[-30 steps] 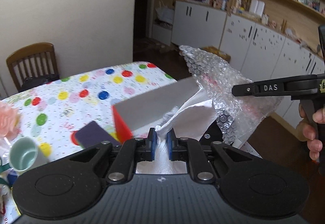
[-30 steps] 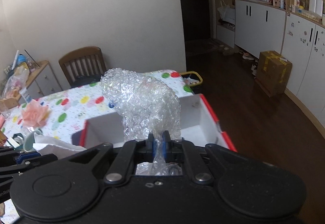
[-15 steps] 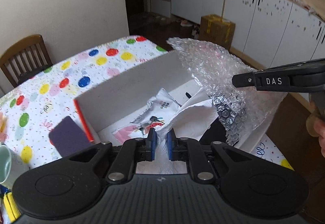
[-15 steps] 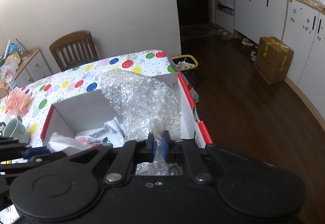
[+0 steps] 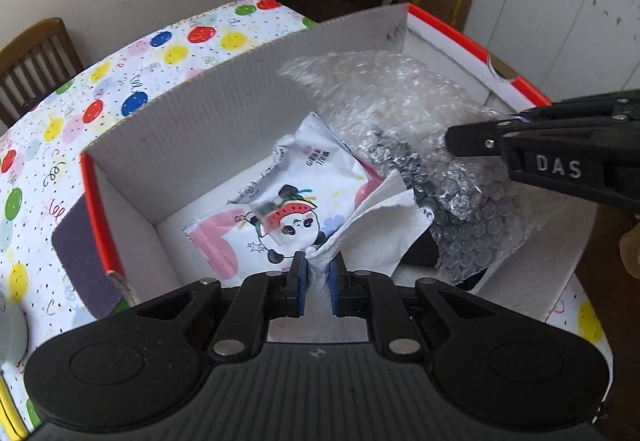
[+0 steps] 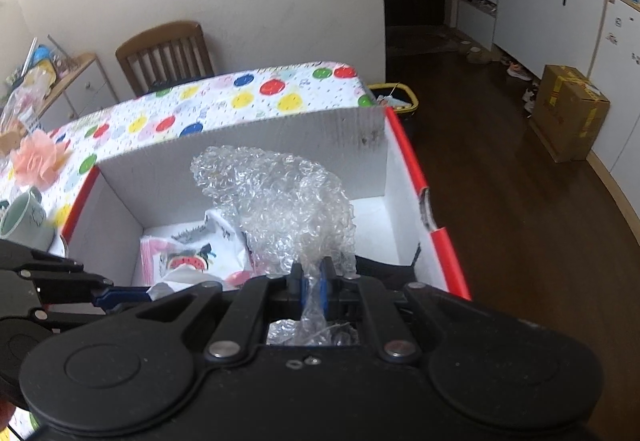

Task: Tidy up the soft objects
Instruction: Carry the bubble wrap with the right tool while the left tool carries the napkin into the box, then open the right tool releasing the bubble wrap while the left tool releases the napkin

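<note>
1. My left gripper (image 5: pixel 318 269) pinches white tissue (image 5: pixel 372 233) above the box (image 5: pixel 224 109).
2. My right gripper (image 6: pixel 311 283) clamps bubble wrap (image 6: pixel 280 201) inside that box, over a panda pouch (image 5: pixel 288 209).

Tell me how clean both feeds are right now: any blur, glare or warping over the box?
Left wrist view: box interior sharp, snack packet print readable, bubble wrap glinting, tablecloth smeared at the left edge. Right wrist view: bubble wrap crisp, mug and pink flower blurred; fisheye bows the box walls in both.
</note>
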`<state>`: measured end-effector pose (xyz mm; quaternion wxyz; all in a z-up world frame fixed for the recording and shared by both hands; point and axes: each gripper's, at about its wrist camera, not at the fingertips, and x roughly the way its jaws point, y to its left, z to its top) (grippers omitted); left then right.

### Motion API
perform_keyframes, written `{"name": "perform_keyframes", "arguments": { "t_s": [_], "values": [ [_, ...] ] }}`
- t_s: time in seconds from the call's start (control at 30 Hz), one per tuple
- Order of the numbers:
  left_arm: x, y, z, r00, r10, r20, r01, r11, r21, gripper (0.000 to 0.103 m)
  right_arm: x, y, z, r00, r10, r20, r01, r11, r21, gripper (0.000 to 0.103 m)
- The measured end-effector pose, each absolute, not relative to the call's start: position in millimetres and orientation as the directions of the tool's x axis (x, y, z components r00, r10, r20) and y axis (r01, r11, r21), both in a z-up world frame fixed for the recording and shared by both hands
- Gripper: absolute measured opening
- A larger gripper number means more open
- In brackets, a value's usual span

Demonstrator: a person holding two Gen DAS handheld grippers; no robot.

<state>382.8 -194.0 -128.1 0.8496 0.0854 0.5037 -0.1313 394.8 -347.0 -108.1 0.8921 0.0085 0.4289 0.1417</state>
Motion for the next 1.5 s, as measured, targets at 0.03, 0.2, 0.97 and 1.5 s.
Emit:
{"name": "perform_keyframes", "arguments": {
  "t_s": [0.03,0.2,0.97,1.5],
  "values": [
    [382,-196,-128,0.459,-0.133,-0.878,0.309,0.951,0.018,0.011,395,-346,-110,0.588,0.261,-0.766,-0.251,0.959,0.134,0.006],
    [387,-200,-132,0.441,-0.119,-0.890,0.313,0.949,0.029,0.011,396,-343,-118,0.579,0.251,-0.776,-0.268,0.957,0.110,0.007],
    [389,-209,-121,0.447,-0.116,-0.887,0.299,0.954,0.026,0.070,393,-356,-113,0.560,0.302,-0.771,-0.319,0.938,0.136,0.042],
    [353,-185,-75,0.551,-0.201,-0.810,0.281,0.958,-0.047,0.070,368,-367,-72,0.619,0.339,-0.708,-0.347,0.927,0.140,0.068]
  ]
}}
